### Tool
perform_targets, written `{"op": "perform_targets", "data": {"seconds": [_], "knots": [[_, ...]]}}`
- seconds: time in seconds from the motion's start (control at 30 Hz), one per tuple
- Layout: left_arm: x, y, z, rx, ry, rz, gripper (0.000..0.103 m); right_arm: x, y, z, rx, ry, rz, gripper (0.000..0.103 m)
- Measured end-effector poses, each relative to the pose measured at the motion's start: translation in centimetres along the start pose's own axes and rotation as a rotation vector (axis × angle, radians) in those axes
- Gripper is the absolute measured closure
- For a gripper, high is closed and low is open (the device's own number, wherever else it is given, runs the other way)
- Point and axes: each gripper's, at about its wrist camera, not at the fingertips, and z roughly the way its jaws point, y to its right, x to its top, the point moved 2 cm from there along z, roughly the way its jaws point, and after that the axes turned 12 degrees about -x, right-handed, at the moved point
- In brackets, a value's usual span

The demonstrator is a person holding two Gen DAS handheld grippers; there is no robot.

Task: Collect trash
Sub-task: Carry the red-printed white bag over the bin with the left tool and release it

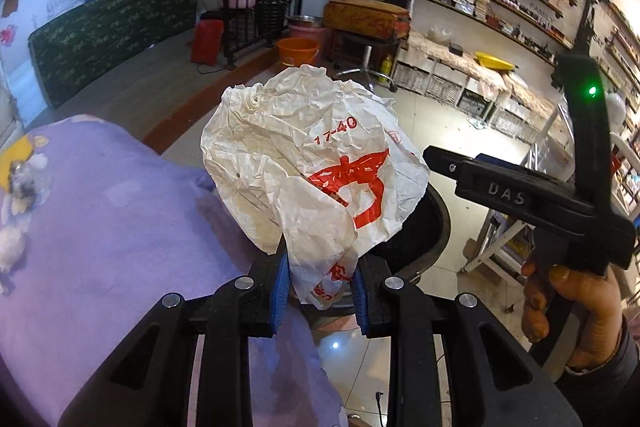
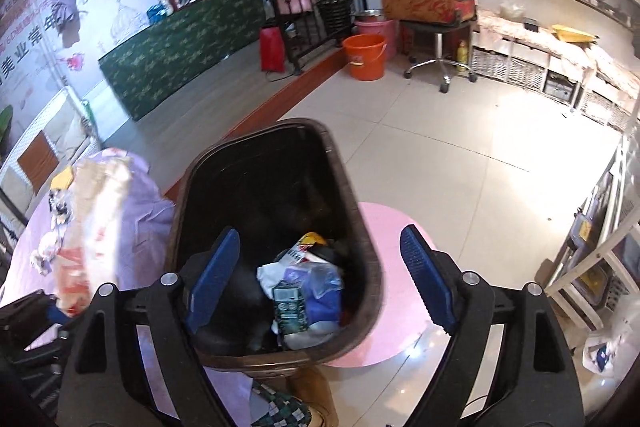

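Several discarded items already lie in the dark bin (image 2: 276, 211), centre frame. Right hand-held gripper (image 2: 324, 279) hovers above it, jaws spread, empty. Left hand-held gripper (image 1: 320, 287) clamps a crumpled white bag (image 1: 312, 167), not yet dropped. Scraps (image 1: 24, 183) remain on the purple-covered table (image 1: 120, 211), left edge.
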Motion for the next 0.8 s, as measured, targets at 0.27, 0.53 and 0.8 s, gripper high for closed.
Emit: {"op": "perform_targets", "data": {"seconds": [0.27, 0.53, 0.8], "knots": [[0.6, 1.7, 3.3, -0.031, -0.069, 0.069, 0.076, 0.3, 3.3, 0.1, -0.039, -0.004, 0.064, 0.021], [0.7, 1.9, 4.7, -0.029, -0.085, 0.103, 0.041, 0.3, 4.7, 0.7, -0.056, -0.016, 0.092, 0.02], [0.6, 0.9, 1.7, -0.033, -0.024, 0.053, 0.023, 0.2, 3.8, 0.9, -0.029, -0.026, 0.096, 0.018]]}}
